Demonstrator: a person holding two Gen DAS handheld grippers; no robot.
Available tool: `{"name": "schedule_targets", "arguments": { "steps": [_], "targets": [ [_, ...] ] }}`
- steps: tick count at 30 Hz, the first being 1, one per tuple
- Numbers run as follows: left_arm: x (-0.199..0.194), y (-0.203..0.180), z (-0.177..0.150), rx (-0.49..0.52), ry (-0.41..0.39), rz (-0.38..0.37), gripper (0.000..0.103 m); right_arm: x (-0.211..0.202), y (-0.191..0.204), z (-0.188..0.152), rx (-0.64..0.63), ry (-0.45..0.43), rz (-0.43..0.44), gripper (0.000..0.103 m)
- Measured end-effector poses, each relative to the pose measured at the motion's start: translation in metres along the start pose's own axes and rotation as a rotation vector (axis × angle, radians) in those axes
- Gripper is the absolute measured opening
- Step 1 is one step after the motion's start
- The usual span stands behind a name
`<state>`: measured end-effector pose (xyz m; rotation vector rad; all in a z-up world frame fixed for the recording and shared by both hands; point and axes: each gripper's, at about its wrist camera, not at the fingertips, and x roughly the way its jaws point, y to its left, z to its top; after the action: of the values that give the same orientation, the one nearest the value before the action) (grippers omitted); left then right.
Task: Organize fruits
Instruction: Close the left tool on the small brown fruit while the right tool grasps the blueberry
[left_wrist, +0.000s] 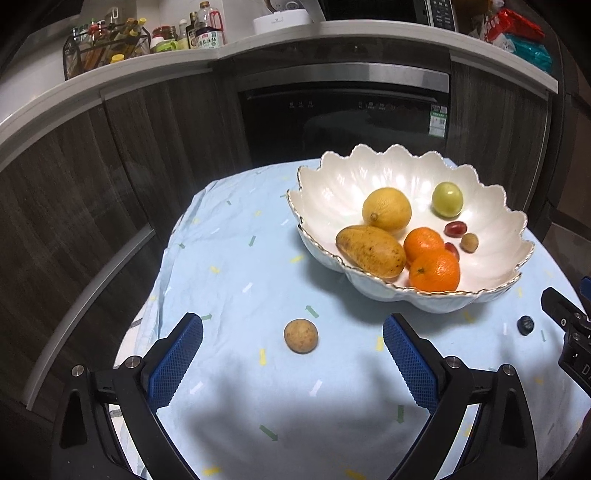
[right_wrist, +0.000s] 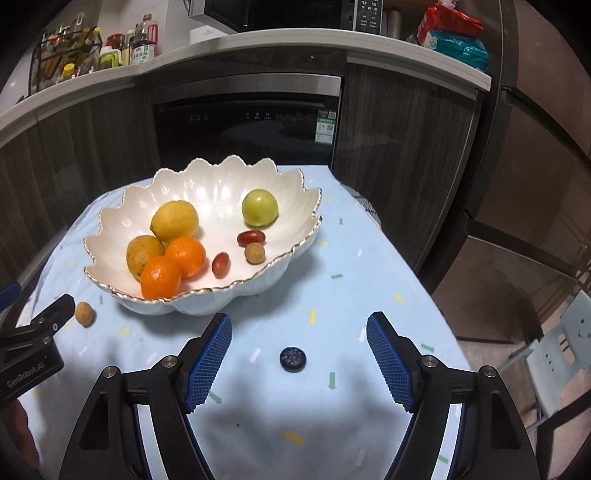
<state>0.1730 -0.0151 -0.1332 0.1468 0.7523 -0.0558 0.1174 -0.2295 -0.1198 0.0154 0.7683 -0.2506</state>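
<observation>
A small brown round fruit (left_wrist: 301, 336) lies on the light blue tablecloth (left_wrist: 236, 266), just ahead of and between the fingers of my open left gripper (left_wrist: 293, 320), untouched. A dark blueberry (right_wrist: 292, 358) lies between the fingers of my open right gripper (right_wrist: 299, 316), with its pads well apart from it. The white scalloped bowl (left_wrist: 369, 162) stands behind, holding a lemon (left_wrist: 386, 208), a mango (left_wrist: 370, 251), two oranges (left_wrist: 435, 271), a green fruit (left_wrist: 447, 199) and small red and brown fruits. The blueberry (left_wrist: 525, 325) also shows at the right of the left wrist view.
The table's far edge lies close behind the bowl (right_wrist: 221, 166), facing a dark built-in appliance (right_wrist: 247, 125) and wood cabinets. A counter above carries bottles (right_wrist: 142, 40) and a wire rack. A pale chair (right_wrist: 561, 350) stands off the table's right side.
</observation>
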Motion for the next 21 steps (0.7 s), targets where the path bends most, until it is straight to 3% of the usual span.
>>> {"name": "schedule_targets", "arguments": {
  "steps": [14, 21],
  "targets": [
    [0.041, -0.003, -0.007, 0.001, 0.073, -0.015, 0.086, 0.038, 0.002, -0.014, 0.016, 0.102, -0.002, 0.074],
    [0.051, -0.001, -0.009, -0.009, 0.098, -0.033, 0.076, 0.049, 0.006, -0.018, 0.021, 0.147, 0.030, 0.053]
  ]
}}
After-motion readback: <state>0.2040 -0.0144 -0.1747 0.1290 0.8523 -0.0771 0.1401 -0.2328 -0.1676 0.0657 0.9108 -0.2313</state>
